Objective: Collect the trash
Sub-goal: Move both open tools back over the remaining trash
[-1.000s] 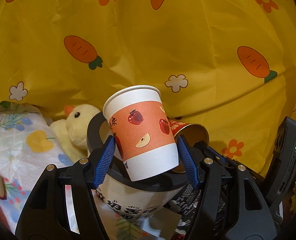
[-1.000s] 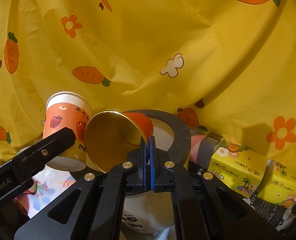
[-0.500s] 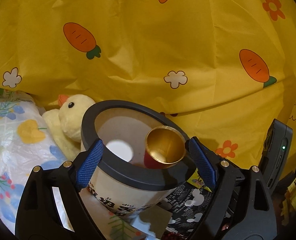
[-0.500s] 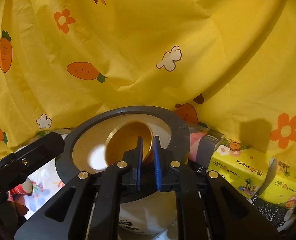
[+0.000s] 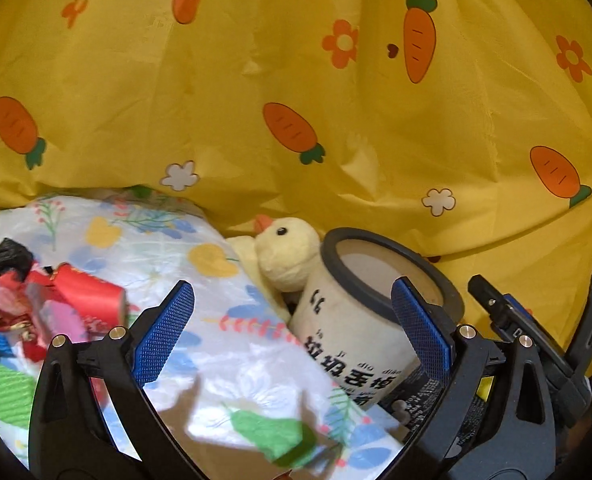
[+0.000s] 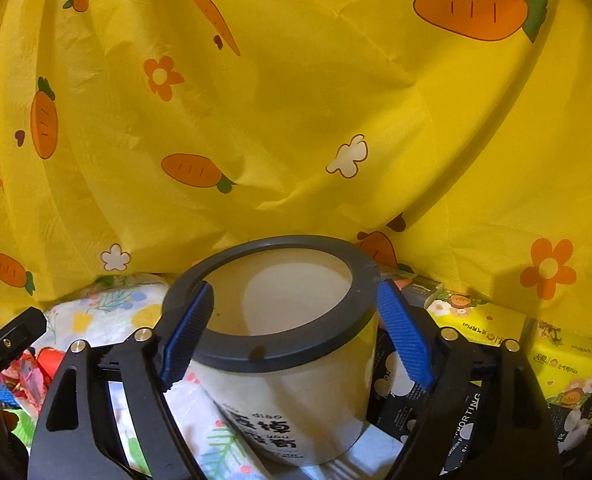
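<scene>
Cups gone; both claws, left claw (image 5: 291, 330) and right claw (image 6: 296, 334), spread, over floral cloth (image 5: 223, 344).

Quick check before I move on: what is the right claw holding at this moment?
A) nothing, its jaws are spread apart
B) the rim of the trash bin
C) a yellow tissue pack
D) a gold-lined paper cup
A: the right claw hangs over the trash bin with its blue pads spread wide and nothing between them.
</scene>
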{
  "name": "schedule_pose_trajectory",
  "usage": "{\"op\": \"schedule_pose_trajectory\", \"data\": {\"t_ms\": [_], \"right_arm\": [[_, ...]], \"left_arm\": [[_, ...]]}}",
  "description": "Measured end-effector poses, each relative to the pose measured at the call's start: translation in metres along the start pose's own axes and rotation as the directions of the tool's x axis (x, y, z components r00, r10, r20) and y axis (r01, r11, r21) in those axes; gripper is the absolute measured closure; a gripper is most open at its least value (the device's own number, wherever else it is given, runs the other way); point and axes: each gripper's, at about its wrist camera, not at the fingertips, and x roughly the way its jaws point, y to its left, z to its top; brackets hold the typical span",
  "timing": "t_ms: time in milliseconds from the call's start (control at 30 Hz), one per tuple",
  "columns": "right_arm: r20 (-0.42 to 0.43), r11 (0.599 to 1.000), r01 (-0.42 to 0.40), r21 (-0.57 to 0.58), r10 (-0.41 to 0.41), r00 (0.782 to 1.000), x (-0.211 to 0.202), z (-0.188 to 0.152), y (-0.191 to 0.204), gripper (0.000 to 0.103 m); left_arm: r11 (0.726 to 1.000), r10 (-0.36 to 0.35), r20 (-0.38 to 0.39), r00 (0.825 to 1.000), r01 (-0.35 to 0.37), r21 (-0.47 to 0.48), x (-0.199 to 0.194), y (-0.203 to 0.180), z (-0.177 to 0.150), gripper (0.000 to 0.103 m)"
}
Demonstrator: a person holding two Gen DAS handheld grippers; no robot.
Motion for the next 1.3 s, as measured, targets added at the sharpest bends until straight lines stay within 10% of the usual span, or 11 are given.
{"op": "schedule_pose_trajectory", "data": {"t_ms": [600, 1300], "right_arm": [[-0.045, 0.97, -0.223, -0.102, 0.219, 0.975, -0.058, -0.047, 0.086, 0.008], [-0.281, 0.839, -0.459, -0.291, 0.383, 0.88, -0.043, -0.111, 0.237, 0.01]], "left_arm": [[0.937, 0.348, 0.037, 0.937, -0.347, -0.032, -0.114, 0.085, -0.04, 0.006], [0.764, 0.633, 0.04, 0.773, -0.616, -0.193, -0.191, 0.2, -0.056, 0.006]]}}
